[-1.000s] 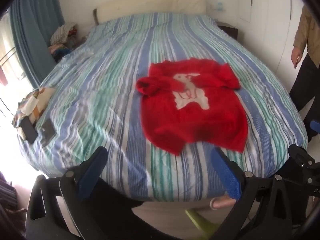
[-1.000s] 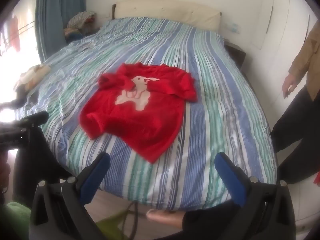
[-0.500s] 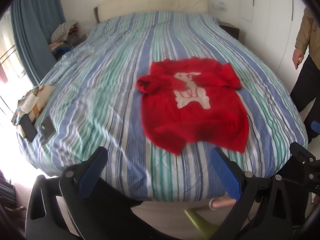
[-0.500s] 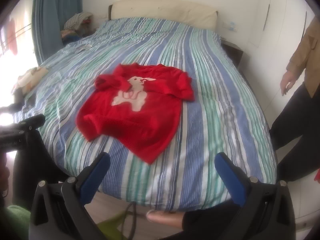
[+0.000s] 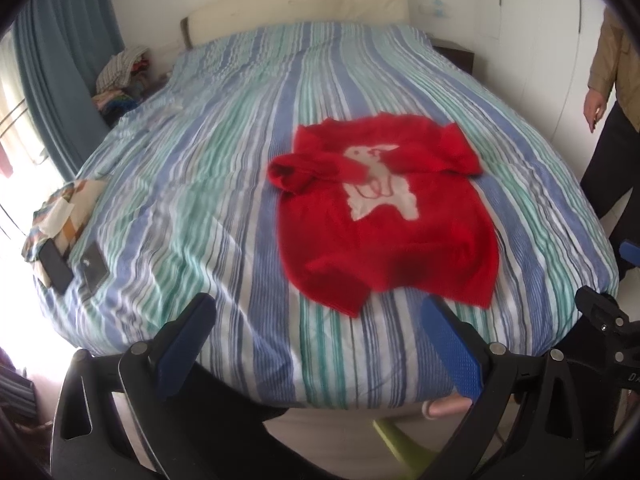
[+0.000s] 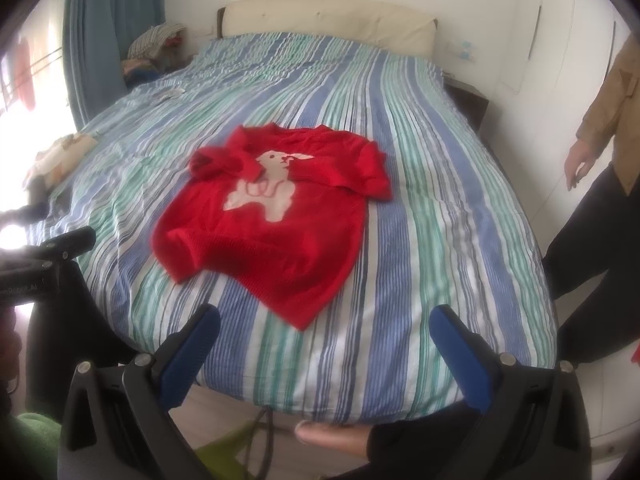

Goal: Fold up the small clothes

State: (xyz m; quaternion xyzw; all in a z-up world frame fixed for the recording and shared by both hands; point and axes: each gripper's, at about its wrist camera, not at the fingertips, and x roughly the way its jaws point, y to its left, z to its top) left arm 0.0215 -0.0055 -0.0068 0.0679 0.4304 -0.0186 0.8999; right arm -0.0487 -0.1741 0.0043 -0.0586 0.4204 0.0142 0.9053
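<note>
A small red sweater with a white animal on the chest lies face up on the striped bed. Its left sleeve is bunched and folded over the chest; its hem nearest me is rumpled. It also shows in the right wrist view. My left gripper is open and empty, held off the foot of the bed, short of the hem. My right gripper is open and empty, also off the foot of the bed, near the sweater's lower corner.
Two phones and a patterned cloth lie at the bed's left edge. A pile of clothes sits by the blue curtain. A person stands to the right of the bed. A cream headboard is at the far end.
Both grippers have drifted slightly toward the bed and sweater. The sweater has not moved and both grippers stay open.
</note>
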